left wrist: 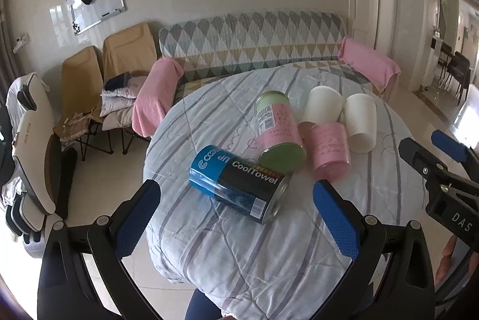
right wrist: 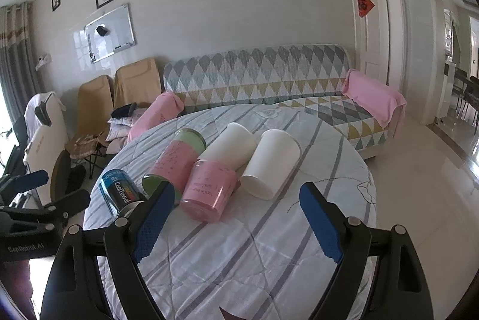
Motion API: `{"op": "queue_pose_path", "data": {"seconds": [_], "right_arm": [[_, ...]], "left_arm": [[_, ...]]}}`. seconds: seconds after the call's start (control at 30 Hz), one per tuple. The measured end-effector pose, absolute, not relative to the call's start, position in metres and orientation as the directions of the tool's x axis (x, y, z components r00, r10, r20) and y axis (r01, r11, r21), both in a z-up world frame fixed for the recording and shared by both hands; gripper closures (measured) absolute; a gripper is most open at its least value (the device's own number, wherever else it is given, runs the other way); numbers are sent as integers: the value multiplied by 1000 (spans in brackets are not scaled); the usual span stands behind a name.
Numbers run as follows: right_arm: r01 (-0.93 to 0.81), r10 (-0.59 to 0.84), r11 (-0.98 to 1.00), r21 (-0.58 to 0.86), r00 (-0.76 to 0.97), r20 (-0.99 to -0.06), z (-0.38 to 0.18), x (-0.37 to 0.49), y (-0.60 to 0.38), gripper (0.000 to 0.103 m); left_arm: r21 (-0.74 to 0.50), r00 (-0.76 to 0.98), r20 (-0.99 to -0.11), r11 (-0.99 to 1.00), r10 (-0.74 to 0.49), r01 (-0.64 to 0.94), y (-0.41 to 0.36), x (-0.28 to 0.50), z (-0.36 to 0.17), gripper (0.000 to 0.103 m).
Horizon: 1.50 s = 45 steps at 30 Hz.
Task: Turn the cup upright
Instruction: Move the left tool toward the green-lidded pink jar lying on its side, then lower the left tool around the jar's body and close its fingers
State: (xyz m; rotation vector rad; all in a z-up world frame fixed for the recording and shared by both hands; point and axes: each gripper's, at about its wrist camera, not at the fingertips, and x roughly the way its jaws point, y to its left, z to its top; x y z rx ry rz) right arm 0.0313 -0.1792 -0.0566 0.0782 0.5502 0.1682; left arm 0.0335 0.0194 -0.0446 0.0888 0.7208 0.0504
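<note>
Several containers lie on their sides on a round table under a striped quilt [left wrist: 233, 245]. A blue and black "CoolTowel" can [left wrist: 239, 183] [right wrist: 118, 191] lies nearest the left gripper. Behind it lie a pink and green canister [left wrist: 278, 131] [right wrist: 173, 164], a pink cup [left wrist: 329, 149] [right wrist: 209, 191] and two white cups [left wrist: 324, 105] [left wrist: 360, 122] [right wrist: 229, 146] [right wrist: 274, 162]. My left gripper [left wrist: 236, 194] is open and empty, its fingers either side of the can's near end. My right gripper [right wrist: 238, 197] is open and empty, just before the pink cup.
A sofa with a diamond-pattern cover [left wrist: 254, 41] and pink-covered arms stands behind the table. Folding chairs [left wrist: 119, 56] and a massage chair [left wrist: 33, 146] stand at the left. The right gripper shows at the right edge of the left wrist view [left wrist: 443, 170].
</note>
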Motion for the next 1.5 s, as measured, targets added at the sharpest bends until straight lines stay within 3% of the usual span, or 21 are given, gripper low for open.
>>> {"op": "queue_pose_path", "data": {"seconds": [1.03,1.5], "right_arm": [[-176,188,981,75,806,-561,-63,40,-166,16],[-184,172,982,33,819,-547,-58,69,-175,16]], "left_arm": [[101,730,-678,995,86,-23,23,47,-45,0],[29,559,-829,999,11,24,20,139,-51,0]]}}
